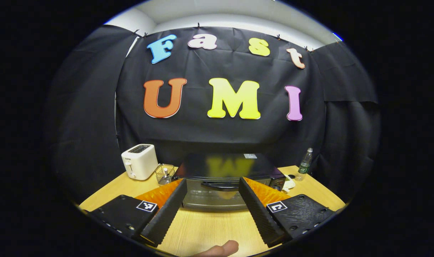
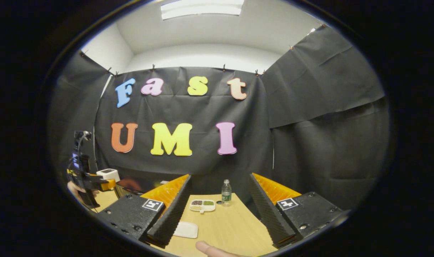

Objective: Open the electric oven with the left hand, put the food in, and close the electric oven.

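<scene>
Here, in the left gripper view, the left gripper [image 1: 212, 200] hangs with jaws wide apart, framing the electric oven [image 1: 227, 178] at centre frame, door closed, on the wooden table [image 1: 202, 228]. White toaster [image 1: 139, 161] at left. In the right gripper view, the right gripper [image 2: 218, 207] is spread too; divided food tray [image 2: 202, 205] and water bottle [image 2: 226, 192] sit between its fingers, a white plate [image 2: 185, 229] lower left.

Bright ceiling light [image 2: 201, 8], fisheye-bent edges, sharp

Wooden table [image 1: 202, 228] with oven [image 1: 224, 178], toaster [image 1: 139, 161], wire basket [image 1: 165, 174], bottle [image 1: 304, 165], divided tray [image 2: 202, 205]
</scene>
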Available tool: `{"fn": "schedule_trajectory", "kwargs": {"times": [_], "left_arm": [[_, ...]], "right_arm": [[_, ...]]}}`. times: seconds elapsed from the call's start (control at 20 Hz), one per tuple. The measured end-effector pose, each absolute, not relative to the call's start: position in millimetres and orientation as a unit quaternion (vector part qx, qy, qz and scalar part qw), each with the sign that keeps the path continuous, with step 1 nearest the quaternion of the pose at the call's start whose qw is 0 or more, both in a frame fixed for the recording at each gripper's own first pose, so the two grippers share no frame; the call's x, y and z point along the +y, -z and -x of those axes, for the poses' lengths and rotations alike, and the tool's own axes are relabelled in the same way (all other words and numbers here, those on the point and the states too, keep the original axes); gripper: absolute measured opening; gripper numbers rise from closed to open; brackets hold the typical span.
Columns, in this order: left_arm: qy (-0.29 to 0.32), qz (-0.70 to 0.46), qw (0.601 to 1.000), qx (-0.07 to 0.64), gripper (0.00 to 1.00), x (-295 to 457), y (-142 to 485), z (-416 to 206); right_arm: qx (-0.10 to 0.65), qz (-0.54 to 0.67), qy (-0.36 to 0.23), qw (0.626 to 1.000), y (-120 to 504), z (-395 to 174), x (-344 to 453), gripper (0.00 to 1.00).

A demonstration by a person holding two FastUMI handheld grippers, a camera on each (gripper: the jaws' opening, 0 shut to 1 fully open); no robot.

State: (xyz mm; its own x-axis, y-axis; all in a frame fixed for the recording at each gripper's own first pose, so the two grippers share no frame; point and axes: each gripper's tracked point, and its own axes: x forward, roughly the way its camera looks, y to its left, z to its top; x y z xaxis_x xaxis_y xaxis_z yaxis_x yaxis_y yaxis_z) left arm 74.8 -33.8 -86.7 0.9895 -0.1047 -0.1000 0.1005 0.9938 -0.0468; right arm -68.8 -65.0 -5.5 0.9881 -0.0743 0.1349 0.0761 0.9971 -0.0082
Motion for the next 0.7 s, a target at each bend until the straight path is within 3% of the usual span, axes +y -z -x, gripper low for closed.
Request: {"fn": "schedule_trajectory", "kwargs": {"times": [0.3, 0.35, 0.45, 0.5, 0.55, 0.7], "left_arm": [[0.04, 0.049, 0.998, 0.004, 0.95, -15.1, 33.2, -15.7], [0.036, 0.053, 0.998, -0.009, 1.0, -11.1, 24.1, -5.3], [0.032, 0.057, 0.997, -0.029, 0.95, -5.7, 11.7, 17.4], [0.026, 0.057, 0.997, -0.034, 0.83, -1.0, 9.5, 28.3], [0.022, 0.055, 0.998, -0.037, 0.94, 1.2, 8.7, 36.5], [0.013, 0.037, 0.999, -0.03, 0.94, 2.7, 14.8, 54.7]], "right_arm": [[-0.066, 0.007, 0.043, 0.997, 7.3, 70.8, -69.2, 0.94], [-0.065, 0.007, 0.043, 0.997, 8.1, 71.2, -69.5, 0.94], [-0.061, 0.006, 0.041, 0.997, 10.6, 69.7, -68.5, 0.94], [-0.058, 0.004, 0.04, 0.997, 11.9, 68.3, -67.5, 0.95], [-0.056, 0.003, 0.038, 0.998, 13.0, 66.8, -66.2, 0.94], [-0.04, 0.003, 0.033, 0.999, 20.0, 61.7, -62.4, 0.95]]}}
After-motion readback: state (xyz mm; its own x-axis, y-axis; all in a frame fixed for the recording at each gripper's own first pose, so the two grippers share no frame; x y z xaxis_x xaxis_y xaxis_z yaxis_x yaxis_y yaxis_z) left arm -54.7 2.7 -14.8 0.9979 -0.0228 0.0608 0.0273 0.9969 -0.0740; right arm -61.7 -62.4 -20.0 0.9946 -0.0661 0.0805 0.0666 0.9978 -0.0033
